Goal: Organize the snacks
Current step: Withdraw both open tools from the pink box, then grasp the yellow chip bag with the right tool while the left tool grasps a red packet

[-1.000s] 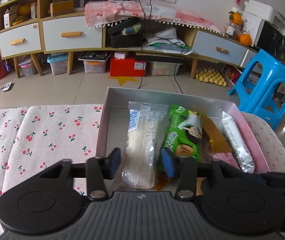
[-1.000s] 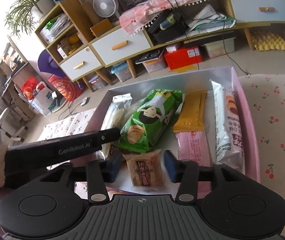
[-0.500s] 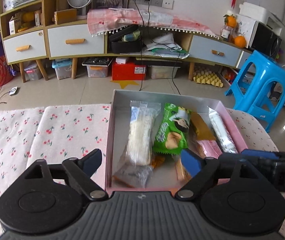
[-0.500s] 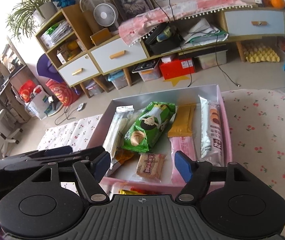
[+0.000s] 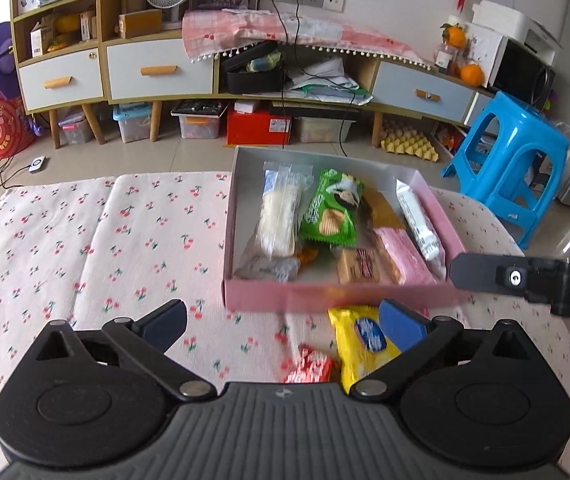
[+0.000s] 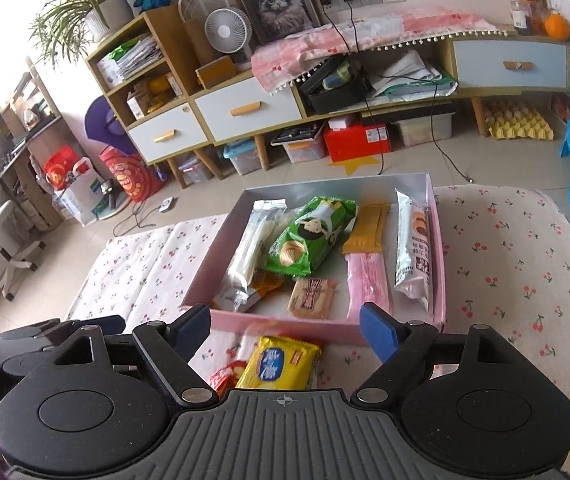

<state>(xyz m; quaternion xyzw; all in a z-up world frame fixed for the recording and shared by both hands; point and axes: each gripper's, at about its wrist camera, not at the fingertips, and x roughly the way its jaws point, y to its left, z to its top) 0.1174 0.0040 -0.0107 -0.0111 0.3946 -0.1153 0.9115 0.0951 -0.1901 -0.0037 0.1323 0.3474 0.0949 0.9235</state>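
We hold our left claw (image 5: 283, 320) and right claw (image 6: 285, 326) wide apart and empty; both have just been opening. Ahead on the cherry-print counter (image 5: 97, 248) sits a shallow pink cardboard box (image 6: 439, 248) of wrapped snacks. A yellow snack packet (image 6: 281, 364) and small red packet (image 5: 311, 366) lie outside, just before it.
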